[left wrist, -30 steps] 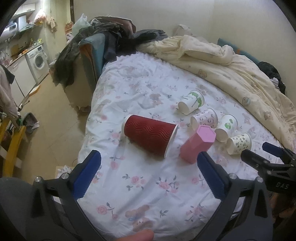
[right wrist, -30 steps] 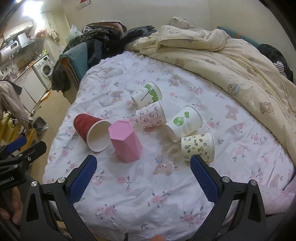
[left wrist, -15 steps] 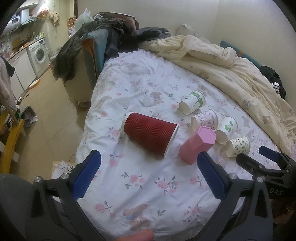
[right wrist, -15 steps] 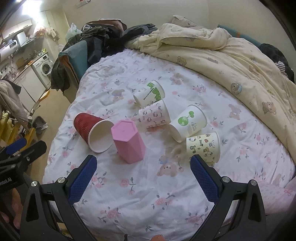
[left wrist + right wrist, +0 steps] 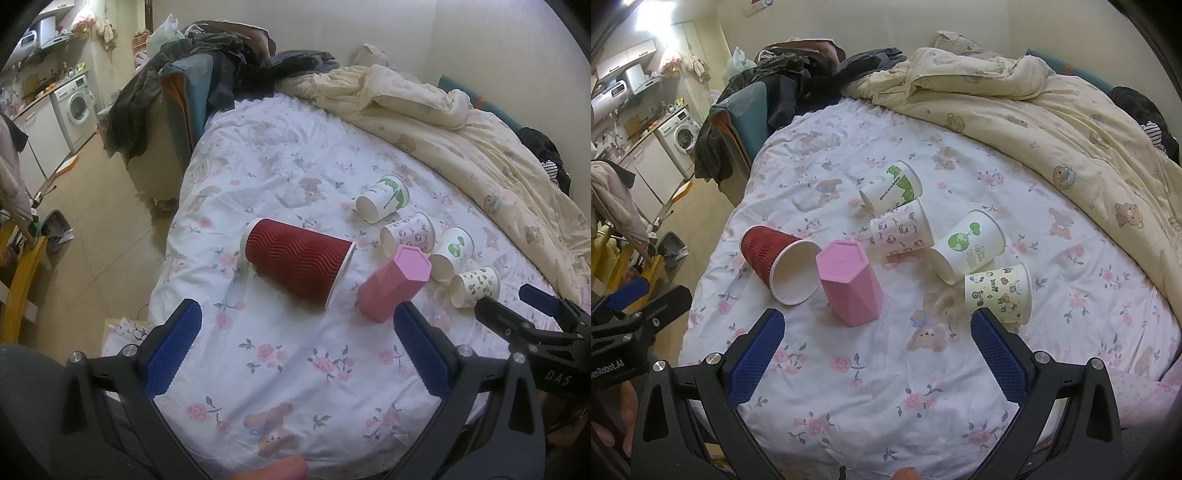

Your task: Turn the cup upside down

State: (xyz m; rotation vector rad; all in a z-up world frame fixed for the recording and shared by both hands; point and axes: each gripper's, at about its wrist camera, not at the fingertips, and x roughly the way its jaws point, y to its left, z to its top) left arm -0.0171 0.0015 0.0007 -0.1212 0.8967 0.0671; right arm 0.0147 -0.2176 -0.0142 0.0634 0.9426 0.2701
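Note:
A red ribbed paper cup [image 5: 297,266] lies on its side on the floral bedsheet [image 5: 295,354], its open mouth toward the right; it also shows in the right wrist view [image 5: 779,262]. A pink hexagonal cup [image 5: 393,286] stands upside down beside it, also seen in the right wrist view [image 5: 849,282]. Several white printed paper cups [image 5: 967,247] lie on their sides further right. My left gripper [image 5: 295,350] is open and empty, held above the sheet short of the red cup. My right gripper [image 5: 875,354] is open and empty, short of the pink cup.
A cream bear-print duvet [image 5: 1052,110] is bunched along the far and right side of the bed. A chair piled with dark clothes [image 5: 192,88] stands at the bed's far left. The bed's left edge drops to a tiled floor [image 5: 92,229] with a washing machine [image 5: 77,107] beyond.
Both grippers have drawn back a little and risen, so the cups sit slightly further away. No cup has moved. Both grippers stay open.

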